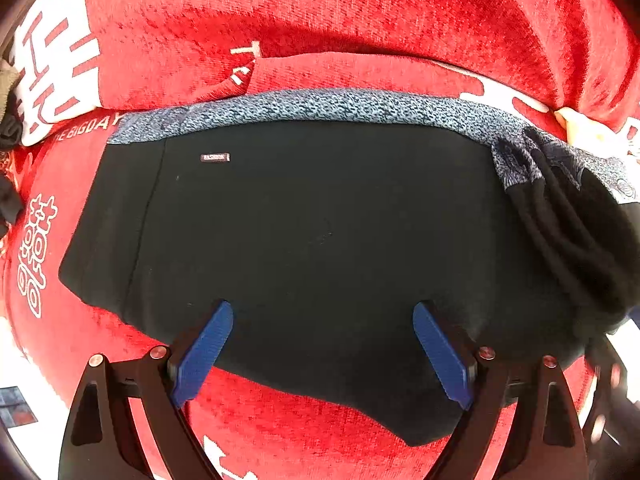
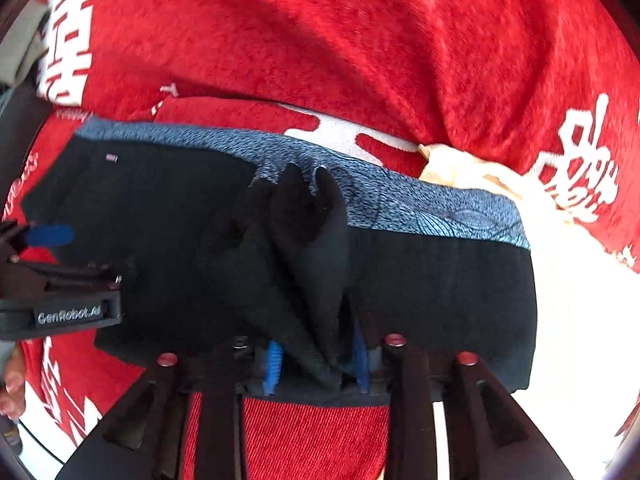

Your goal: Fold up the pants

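Black pants (image 1: 312,216) with a blue-grey patterned waistband (image 1: 320,106) lie on a red blanket (image 1: 320,12). My left gripper (image 1: 323,354) is open, its blue pads wide apart just above the near edge of the flat left half. My right gripper (image 2: 316,364) is shut on a bunched ridge of the black fabric (image 2: 304,248) near the middle of the pants (image 2: 440,280). The left gripper also shows at the left edge of the right wrist view (image 2: 48,236).
The red blanket (image 2: 360,32) has white lettering and covers the whole surface. A cream cloth (image 2: 472,168) lies past the waistband on the right. A hand (image 2: 10,384) shows at the lower left edge.
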`<state>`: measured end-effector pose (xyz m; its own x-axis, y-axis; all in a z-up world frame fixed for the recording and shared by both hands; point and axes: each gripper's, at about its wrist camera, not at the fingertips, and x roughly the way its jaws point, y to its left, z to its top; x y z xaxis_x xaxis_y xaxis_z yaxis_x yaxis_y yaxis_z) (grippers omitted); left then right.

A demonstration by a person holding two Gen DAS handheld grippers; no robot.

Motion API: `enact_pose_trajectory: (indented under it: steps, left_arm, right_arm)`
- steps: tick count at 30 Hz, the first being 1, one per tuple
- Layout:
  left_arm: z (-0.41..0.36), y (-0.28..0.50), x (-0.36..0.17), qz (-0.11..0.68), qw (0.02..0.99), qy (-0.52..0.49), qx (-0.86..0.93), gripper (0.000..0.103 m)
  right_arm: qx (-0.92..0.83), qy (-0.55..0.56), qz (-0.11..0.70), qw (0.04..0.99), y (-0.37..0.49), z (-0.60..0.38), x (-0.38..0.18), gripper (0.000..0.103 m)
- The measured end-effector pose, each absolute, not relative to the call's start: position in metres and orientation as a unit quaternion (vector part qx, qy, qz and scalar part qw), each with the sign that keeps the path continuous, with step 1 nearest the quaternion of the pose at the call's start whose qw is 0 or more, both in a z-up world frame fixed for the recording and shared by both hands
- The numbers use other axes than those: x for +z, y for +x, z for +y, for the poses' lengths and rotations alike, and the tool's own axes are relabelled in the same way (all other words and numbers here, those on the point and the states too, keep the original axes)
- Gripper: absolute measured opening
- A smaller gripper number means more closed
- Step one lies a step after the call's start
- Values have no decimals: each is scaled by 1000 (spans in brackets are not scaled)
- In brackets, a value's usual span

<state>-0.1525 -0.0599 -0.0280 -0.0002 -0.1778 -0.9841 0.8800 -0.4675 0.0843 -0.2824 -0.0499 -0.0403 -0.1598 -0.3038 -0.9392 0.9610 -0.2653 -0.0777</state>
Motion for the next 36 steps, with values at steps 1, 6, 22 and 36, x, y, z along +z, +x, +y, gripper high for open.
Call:
enact_pose_trajectory:
  steps: [1, 6, 22, 36]
  left_arm:
    - [-61, -152, -26, 305, 417, 572, -637, 93]
    - [-69, -151, -15, 296, 421, 571, -640, 93]
    - [-43, -224, -9, 356, 298, 559, -686, 93]
    - [-44, -221, -2, 360, 320, 554, -680, 93]
  right_arm:
    - [-661, 433, 380, 481, -278, -49, -37, 43]
    - [-635, 408, 390, 527, -254, -31, -14, 46]
    - [-507, 746, -190, 387, -410, 49, -83, 46]
    - [-479, 774, -202, 362, -403, 55, -95, 5]
